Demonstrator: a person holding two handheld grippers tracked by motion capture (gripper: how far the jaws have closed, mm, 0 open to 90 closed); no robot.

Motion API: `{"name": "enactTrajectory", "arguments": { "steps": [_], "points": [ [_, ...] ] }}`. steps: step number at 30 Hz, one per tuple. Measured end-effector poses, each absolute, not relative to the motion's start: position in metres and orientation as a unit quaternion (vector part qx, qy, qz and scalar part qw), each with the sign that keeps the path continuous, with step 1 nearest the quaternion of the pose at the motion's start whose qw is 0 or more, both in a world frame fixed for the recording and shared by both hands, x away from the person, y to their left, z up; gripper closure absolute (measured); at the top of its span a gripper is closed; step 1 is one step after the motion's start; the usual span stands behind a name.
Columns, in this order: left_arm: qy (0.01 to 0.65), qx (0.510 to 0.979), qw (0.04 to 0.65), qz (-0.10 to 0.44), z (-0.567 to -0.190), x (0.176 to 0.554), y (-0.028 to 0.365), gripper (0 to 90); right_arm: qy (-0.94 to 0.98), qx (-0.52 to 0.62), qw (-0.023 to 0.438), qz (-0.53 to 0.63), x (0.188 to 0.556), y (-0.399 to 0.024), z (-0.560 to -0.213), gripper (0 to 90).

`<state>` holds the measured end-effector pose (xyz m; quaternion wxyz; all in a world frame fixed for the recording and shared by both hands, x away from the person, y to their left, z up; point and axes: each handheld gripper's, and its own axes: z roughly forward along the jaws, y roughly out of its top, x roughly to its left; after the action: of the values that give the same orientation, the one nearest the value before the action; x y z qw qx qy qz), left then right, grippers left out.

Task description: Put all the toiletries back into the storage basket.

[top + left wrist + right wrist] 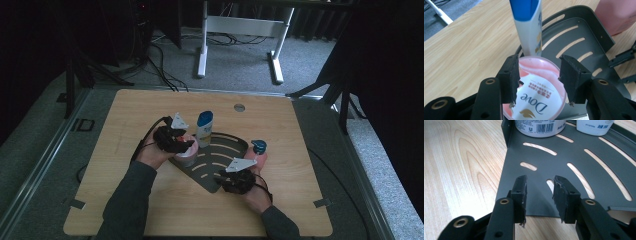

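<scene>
Jar: round pink Dove jar point(536, 90), lid up, standing at the near-left edge of the dark slotted rack point(584, 37); in the high view the jar point(186, 156) sits under the left hand.
Left tongs: left tongs point(539, 75) poised over the jar lid, one black pad on either side of it; whether the pads press on the jar cannot be told. High-view position point(175, 140).
Right tongs: right tongs point(539, 195) released, nothing between the pads, hovering above the near corner of the rack point(579, 150). High-view position point(235, 177).
Rack: flat dark tray with curved slots and a low raised wall, lying mid-counter point(227, 145).
Bottle: white bottle with blue cap point(204, 127), upright on the rack just behind the jar; its lower part stands close behind the lid in the left gripper view point(530, 27).
Pink container: pink pack with blue top point(258, 149), at the right edge of the rack, near the right hand; pink body visible point(616, 15).
Counter: light wood counter point(125, 130), rounded corners, carrying everything listed.
</scene>
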<state>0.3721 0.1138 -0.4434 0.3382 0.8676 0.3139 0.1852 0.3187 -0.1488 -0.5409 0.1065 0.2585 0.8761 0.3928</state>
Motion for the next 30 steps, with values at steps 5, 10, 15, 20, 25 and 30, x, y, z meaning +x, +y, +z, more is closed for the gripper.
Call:
{"name": "enactTrajectory", "arguments": {
  "steps": [5,10,15,20,25,30],
  "points": [
    [0.32,0.855,0.352,0.205,-0.452,0.36,0.115,49.9,0.876,0.261,0.121,0.386,0.316,-0.153,-0.534,64.6],
    [0.321,0.847,0.371,0.204,-0.461,0.349,0.112,50.8,0.875,0.273,0.13,0.379,0.317,-0.161,-0.53,67.2],
    [0.322,0.845,0.379,0.195,-0.475,0.339,0.108,51.1,0.875,0.277,0.131,0.375,0.317,-0.17,-0.524,72.3],
    [0.326,0.842,0.388,0.188,-0.486,0.332,0.107,51.8,0.877,0.276,0.135,0.37,0.315,-0.176,-0.518,72.9],
    [0.324,0.846,0.385,0.179,-0.495,0.328,0.106,51.1,0.875,0.28,0.132,0.372,0.315,-0.184,-0.513,73.5],
    [0.321,0.837,0.399,0.191,-0.498,0.319,0.105,51.0,0.877,0.281,0.135,0.365,0.315,-0.193,-0.508,73.4]
  ]
}}
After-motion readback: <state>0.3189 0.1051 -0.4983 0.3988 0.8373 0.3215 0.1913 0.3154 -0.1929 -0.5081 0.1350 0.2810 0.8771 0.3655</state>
